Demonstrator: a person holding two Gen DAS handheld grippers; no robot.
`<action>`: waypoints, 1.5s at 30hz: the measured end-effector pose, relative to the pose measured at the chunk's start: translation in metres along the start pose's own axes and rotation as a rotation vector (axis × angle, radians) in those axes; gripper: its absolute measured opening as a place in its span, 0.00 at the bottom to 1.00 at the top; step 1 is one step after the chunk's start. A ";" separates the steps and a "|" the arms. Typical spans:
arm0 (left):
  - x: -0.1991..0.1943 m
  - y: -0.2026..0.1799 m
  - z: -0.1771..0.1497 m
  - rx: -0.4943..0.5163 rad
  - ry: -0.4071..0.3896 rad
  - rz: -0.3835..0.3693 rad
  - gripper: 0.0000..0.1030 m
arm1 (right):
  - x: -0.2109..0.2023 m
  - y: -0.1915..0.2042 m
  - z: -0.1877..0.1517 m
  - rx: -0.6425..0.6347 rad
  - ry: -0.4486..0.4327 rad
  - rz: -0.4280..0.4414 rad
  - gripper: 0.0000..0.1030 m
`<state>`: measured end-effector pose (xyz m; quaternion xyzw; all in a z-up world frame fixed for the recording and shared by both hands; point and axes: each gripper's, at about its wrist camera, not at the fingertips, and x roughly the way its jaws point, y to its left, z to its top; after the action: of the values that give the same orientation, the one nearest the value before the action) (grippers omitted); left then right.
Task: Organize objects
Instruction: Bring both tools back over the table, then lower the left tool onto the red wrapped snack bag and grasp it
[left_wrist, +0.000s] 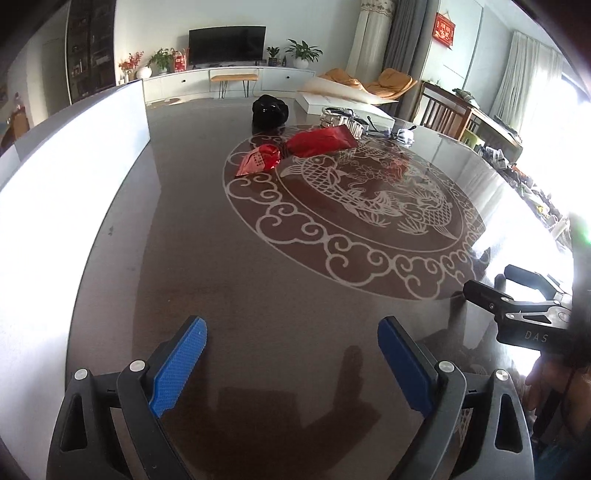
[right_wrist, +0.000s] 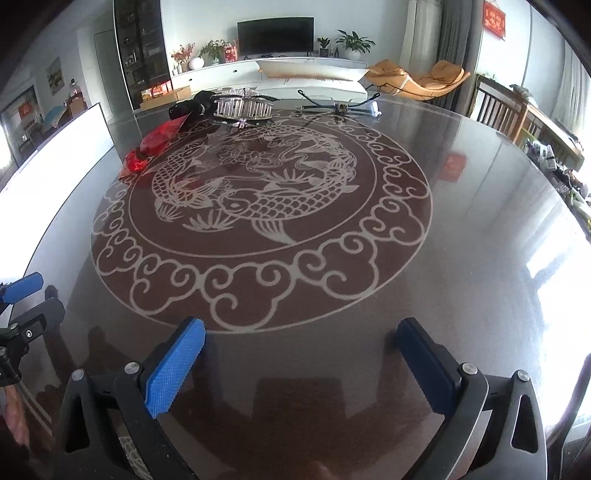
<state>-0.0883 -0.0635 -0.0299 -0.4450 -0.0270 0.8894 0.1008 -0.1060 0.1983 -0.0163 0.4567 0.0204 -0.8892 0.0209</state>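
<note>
- The round desk (right_wrist: 461, 229), patterned with fish, is filling both views.
- The left tool (left_wrist: 291, 354) and right tool (right_wrist: 303, 354) are hovering over its near edge, jaws apart and holding nothing.
- Red packets (left_wrist: 317, 142), a black bag (left_wrist: 269, 110) and a clear rack (right_wrist: 243, 107) are lying clustered at the far side.

Low twin views (shared table (left_wrist: 280, 295))

Left tool (left_wrist: 291, 347) and right tool (right_wrist: 303, 350) hover side by side, fingers spread.

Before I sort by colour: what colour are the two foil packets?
Both foil packets are red, clearest in the left wrist view.
</note>
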 end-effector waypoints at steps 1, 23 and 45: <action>0.004 -0.003 0.004 -0.001 0.003 -0.003 0.92 | 0.003 -0.003 0.004 -0.003 0.000 0.003 1.00; 0.034 -0.039 0.021 0.144 0.041 0.069 1.00 | 0.012 -0.018 0.017 -0.001 0.001 0.012 1.00; 0.108 -0.026 0.147 0.463 0.091 0.184 1.00 | 0.012 -0.018 0.017 -0.001 0.001 0.013 1.00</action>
<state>-0.2645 -0.0096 -0.0224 -0.4503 0.2226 0.8563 0.1199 -0.1280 0.2149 -0.0159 0.4574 0.0180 -0.8887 0.0270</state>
